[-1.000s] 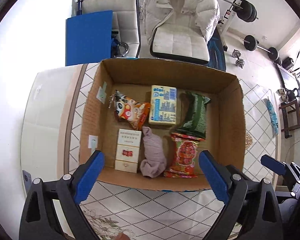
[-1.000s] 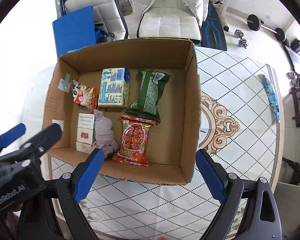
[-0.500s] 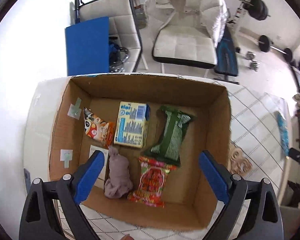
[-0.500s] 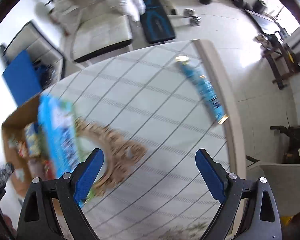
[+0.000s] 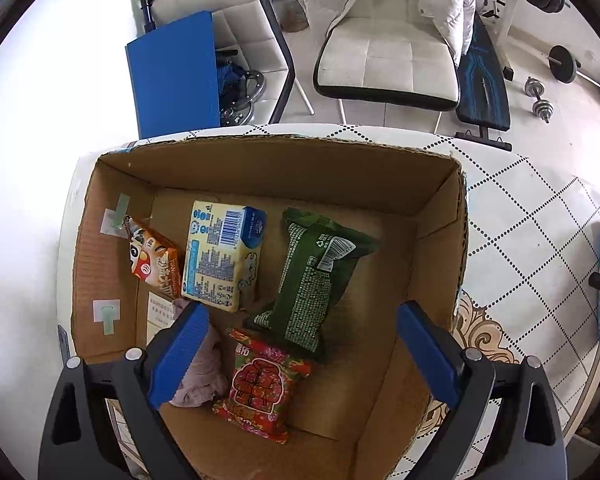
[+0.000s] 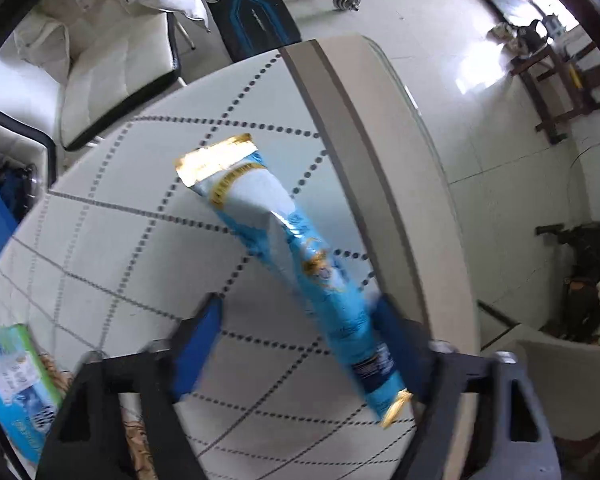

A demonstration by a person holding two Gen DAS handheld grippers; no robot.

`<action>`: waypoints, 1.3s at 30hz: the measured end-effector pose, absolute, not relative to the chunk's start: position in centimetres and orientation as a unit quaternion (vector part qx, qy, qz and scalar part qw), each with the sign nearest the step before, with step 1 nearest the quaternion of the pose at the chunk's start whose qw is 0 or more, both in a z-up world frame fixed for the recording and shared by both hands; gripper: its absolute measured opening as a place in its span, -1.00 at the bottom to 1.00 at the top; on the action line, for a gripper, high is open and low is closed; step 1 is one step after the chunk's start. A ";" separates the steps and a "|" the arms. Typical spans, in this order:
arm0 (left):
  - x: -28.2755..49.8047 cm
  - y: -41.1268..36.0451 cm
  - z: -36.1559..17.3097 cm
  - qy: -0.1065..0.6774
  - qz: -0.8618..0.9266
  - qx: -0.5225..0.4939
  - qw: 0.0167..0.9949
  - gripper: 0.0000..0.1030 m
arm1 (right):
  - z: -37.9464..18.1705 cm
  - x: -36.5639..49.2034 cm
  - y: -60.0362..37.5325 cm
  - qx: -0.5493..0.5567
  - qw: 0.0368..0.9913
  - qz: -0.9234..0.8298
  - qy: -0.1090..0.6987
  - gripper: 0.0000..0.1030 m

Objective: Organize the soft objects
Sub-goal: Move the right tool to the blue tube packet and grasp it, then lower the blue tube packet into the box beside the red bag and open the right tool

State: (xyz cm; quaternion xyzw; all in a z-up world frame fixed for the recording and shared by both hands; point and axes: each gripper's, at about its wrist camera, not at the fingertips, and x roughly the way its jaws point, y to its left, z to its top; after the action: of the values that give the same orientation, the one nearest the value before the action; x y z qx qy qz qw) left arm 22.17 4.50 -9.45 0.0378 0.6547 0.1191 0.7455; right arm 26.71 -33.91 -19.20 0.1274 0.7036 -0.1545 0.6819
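Note:
An open cardboard box point(image 5: 440, 208) holds a green packet point(image 5: 316, 276), a red packet point(image 5: 264, 388), a yellow-blue carton point(image 5: 220, 256), an orange packet point(image 5: 152, 264), a pinkish cloth point(image 5: 204, 376) and a white box partly hidden by my finger. My left gripper point(image 5: 300, 360) hangs open over the box's near part. In the right wrist view a long light-blue packet point(image 6: 296, 256) lies on the table near its right edge. My right gripper point(image 6: 296, 344) is open around the packet's near end.
A blue-green pack point(image 6: 16, 384) lies at the left of the right wrist view. The table edge point(image 6: 372, 168) runs close beside the long packet. White chairs point(image 5: 384, 48), a blue board point(image 5: 172, 76) and weights point(image 5: 540, 96) stand beyond the table.
My right gripper has swung away from the box to the long blue packet and now straddles it. My left gripper has moved forward over the box.

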 end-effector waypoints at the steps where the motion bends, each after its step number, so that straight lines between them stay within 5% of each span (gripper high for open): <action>1: 22.2 4.5 -9.4 0.655 0.118 0.037 0.745 0.88 | -19.0 26.6 -33.7 0.124 0.681 -0.155 0.705 -0.40; 8: 21.4 5.7 -8.3 0.654 0.090 0.011 0.751 0.88 | -18.3 24.1 -29.6 0.136 0.668 -0.128 0.720 -0.70; 24: 16.0 15.9 -3.5 0.656 -0.012 -0.034 0.754 0.88 | -2.6 15.2 -6.5 0.194 0.738 0.073 0.642 -0.71; 39: 16.4 19.8 -8.0 0.657 -0.005 -0.014 0.754 0.88 | -9.5 16.5 1.0 0.130 0.716 0.010 0.686 -0.71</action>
State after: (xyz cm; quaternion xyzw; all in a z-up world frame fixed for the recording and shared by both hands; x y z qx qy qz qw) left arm 16.41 19.80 -8.02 -0.0143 0.6566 -0.0051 0.7541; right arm 16.48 0.99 -9.53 0.1302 0.6858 0.0103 0.7160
